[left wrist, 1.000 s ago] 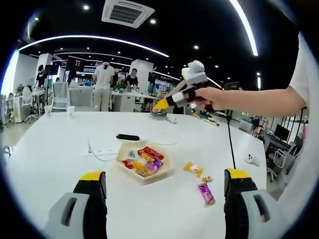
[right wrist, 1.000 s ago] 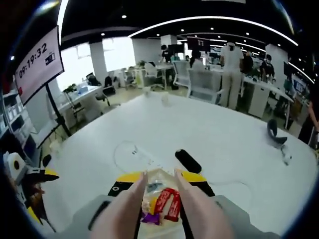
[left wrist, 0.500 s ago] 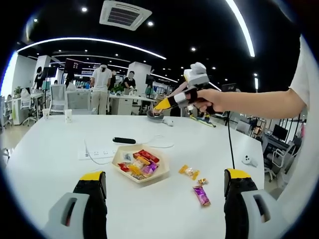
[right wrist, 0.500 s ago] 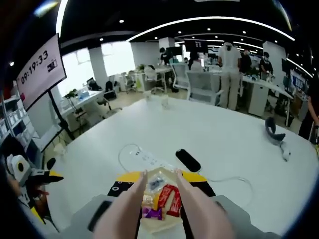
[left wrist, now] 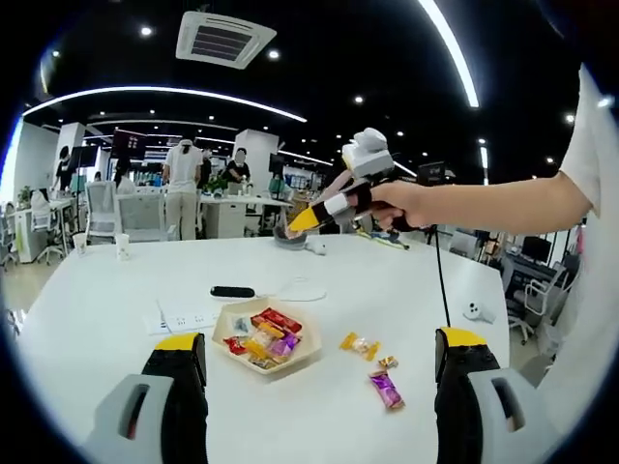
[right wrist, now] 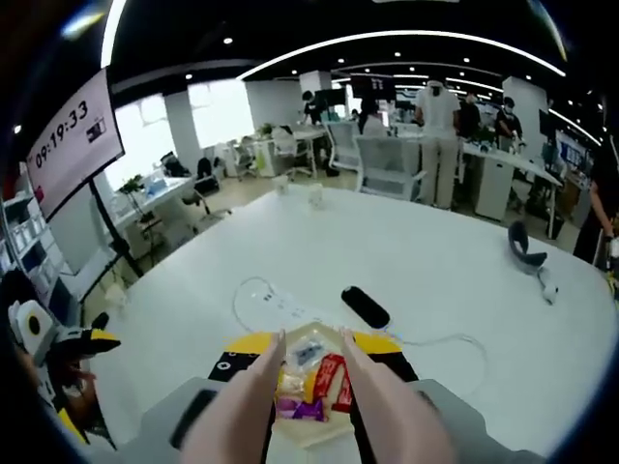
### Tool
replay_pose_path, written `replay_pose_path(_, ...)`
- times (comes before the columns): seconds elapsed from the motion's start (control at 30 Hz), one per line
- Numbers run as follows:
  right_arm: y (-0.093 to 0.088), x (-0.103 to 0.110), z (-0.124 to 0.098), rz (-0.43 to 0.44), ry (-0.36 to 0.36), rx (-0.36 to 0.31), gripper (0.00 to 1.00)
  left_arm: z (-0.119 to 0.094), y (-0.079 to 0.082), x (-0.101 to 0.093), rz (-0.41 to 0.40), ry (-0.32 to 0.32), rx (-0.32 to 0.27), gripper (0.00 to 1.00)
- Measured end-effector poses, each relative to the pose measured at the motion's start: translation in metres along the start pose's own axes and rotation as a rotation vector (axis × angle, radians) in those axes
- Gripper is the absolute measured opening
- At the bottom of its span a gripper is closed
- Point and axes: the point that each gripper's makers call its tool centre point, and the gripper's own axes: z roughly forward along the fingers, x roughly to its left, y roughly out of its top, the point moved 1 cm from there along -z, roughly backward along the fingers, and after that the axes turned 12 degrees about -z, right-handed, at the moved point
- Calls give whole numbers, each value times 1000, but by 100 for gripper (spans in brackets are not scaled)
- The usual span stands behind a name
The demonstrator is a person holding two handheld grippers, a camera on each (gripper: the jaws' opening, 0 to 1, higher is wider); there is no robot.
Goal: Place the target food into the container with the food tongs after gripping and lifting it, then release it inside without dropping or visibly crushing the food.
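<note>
Left gripper view showed your right claw (left wrist: 302, 220) holding tongs high above the tray (left wrist: 266, 346); left claw (left wrist: 319, 387) open, so a rushed descent risked crushing candy (left wrist: 359, 345).

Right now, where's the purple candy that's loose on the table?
In the left gripper view, the purple candy lies on the white table, right of the tray, just beyond the gold candy.

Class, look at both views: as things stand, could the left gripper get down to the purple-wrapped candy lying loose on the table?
Probably yes. The left gripper is open, and the purple candy lies on bare white table between its jaws, apart from the tray. The right gripper is held high above the table, so nothing blocks the descent.
</note>
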Motion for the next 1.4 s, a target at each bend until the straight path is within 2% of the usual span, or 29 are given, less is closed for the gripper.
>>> replay_pose_path(0.27,-7,8,-7,5,7,13,28,-3,0,-13,-5,-32,10,99)
replay_pose_path(0.7,-20,12,-10,18,8,33,29,-2,0,-13,-12,-33,16,99)
replay_pose_path(1.07,-42,13,-18,44,2,53,29,0,-6,-11,-21,-35,24,99)
replay_pose_path(1.2,-42,11,-24,56,-6,48,29,1,-8,-12,-18,-41,31,99)
replay_pose_path(1.4,-43,12,-22,58,-9,39,28,0,-11,-9,-28,-33,28,99)
